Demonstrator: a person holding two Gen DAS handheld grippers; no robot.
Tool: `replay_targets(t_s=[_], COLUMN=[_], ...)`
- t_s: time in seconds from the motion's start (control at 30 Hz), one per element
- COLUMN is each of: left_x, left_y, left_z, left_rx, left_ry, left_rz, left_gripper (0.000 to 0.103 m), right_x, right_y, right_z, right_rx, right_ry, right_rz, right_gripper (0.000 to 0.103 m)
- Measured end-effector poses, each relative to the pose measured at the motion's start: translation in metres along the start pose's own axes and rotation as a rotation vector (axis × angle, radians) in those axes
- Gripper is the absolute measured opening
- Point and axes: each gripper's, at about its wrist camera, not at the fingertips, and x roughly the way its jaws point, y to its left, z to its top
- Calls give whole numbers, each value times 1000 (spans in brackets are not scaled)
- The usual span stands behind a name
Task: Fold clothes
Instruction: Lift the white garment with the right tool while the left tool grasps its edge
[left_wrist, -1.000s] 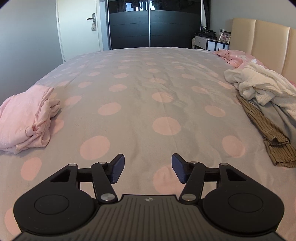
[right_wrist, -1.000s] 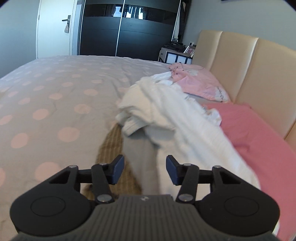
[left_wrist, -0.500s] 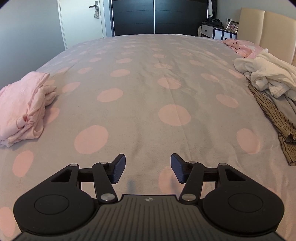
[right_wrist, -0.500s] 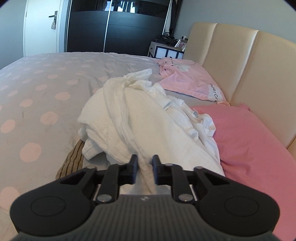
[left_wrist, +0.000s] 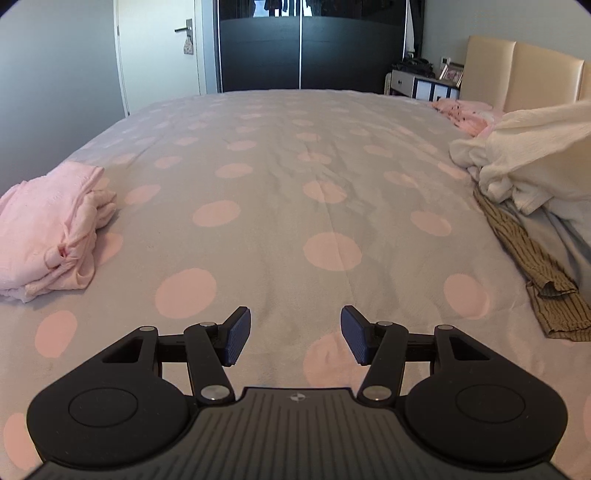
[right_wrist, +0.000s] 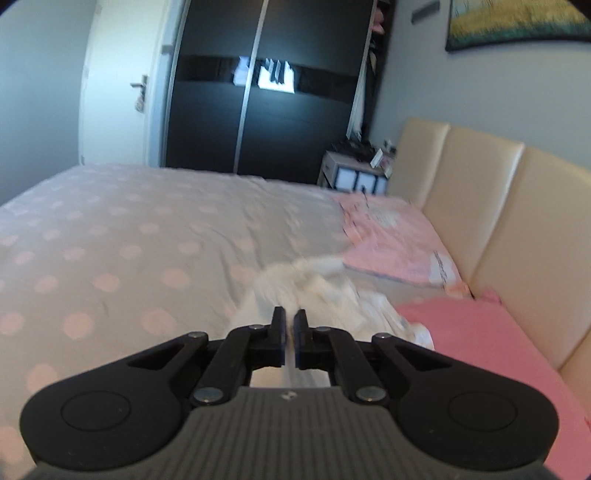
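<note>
On my far left a folded pink bundle (left_wrist: 48, 229) rests on the bed (left_wrist: 295, 177). My left gripper (left_wrist: 295, 334) hangs wide and empty. My right gripper (right_wrist: 290, 334) pinches the white garment (right_wrist: 332, 291); it could drag along the striped cloth (left_wrist: 532, 258) beneath.

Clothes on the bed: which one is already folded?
The pink garment, stacked neatly at the left edge. The white garment and striped brown one lie crumpled at right.

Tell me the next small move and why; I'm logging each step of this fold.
Probably draw the white garment over to the bare bedspread: the right gripper is shut on it, while the left gripper hangs open there.
</note>
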Motion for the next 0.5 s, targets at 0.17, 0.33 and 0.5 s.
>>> replay_targets(t_s=[0.17, 0.33, 0.5], left_x=[-28, -53, -78], left_y=[16, 34, 56], left_z=[0, -4, -8], left_rx=[-22, -46, -74], left_ry=[-40, -79, -115], left_rz=[0, 7, 30], left_gripper=[53, 53, 53], right_x=[-54, -103, -137], right_y=[56, 117, 183], right_z=[35, 54, 37], right_rx=[-51, -99, -161], right_ry=[-82, -121, -84], right_rz=[132, 284, 475], right_gripper=[5, 5, 5])
